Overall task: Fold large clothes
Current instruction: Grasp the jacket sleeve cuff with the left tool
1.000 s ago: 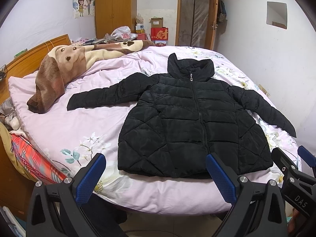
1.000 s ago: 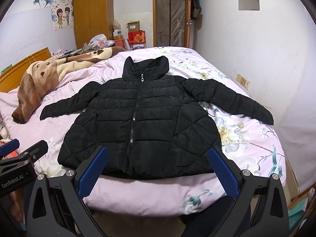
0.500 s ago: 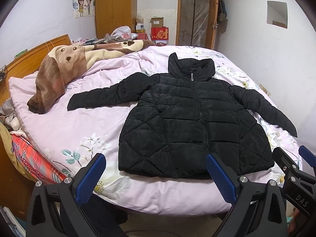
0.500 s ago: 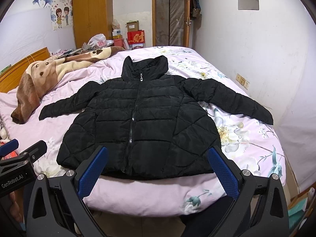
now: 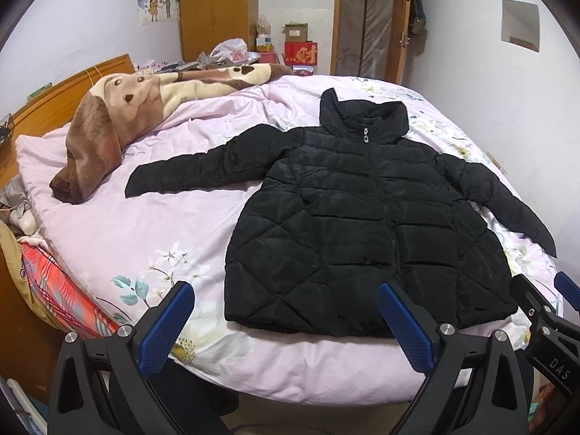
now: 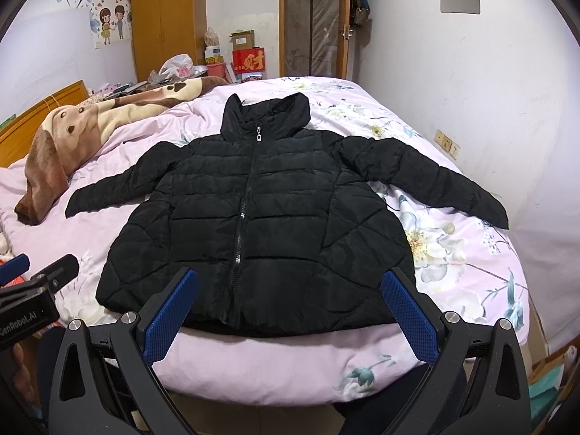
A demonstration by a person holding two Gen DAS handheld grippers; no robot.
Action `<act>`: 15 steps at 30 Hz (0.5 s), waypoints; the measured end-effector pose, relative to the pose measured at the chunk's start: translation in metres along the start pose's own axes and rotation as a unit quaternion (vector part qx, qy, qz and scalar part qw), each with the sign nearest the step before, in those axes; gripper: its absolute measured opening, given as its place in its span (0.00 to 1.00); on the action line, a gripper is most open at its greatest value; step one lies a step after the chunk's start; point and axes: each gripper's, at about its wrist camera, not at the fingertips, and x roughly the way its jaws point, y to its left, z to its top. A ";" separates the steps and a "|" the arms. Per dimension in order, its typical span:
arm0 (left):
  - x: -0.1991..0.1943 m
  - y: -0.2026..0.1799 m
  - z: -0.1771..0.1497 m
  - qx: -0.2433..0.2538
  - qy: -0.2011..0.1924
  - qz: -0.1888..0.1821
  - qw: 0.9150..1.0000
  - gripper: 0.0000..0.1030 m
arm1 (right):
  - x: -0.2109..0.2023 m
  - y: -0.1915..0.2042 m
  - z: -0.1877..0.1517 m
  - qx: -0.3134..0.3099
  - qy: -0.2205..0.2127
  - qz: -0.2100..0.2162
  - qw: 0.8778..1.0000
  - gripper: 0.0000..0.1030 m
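Observation:
A black quilted puffer jacket [image 5: 362, 224] lies flat and zipped on the pink floral bed [image 5: 152, 224], front up, hood far, both sleeves spread out. It also shows in the right wrist view [image 6: 253, 224]. My left gripper [image 5: 286, 322] is open and empty, held above the bed's near edge at the jacket's left hem corner. My right gripper [image 6: 290, 308] is open and empty, just before the hem's middle. Each gripper shows at the edge of the other's view.
A brown and cream dog-print blanket [image 5: 119, 116] lies at the bed's far left by the wooden headboard [image 5: 54, 94]. A red plaid cloth [image 5: 58, 290] hangs at the left edge. A white wall [image 6: 471, 90] runs close along the right. Wardrobe, boxes and door stand behind.
Both views have shifted very slightly; the jacket has not moved and both grippers stay open.

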 end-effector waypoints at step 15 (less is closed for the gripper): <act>0.116 0.139 0.070 -0.102 -0.008 0.043 0.994 0.99 | 0.093 0.052 0.059 -0.048 -0.043 0.115 0.991 0.98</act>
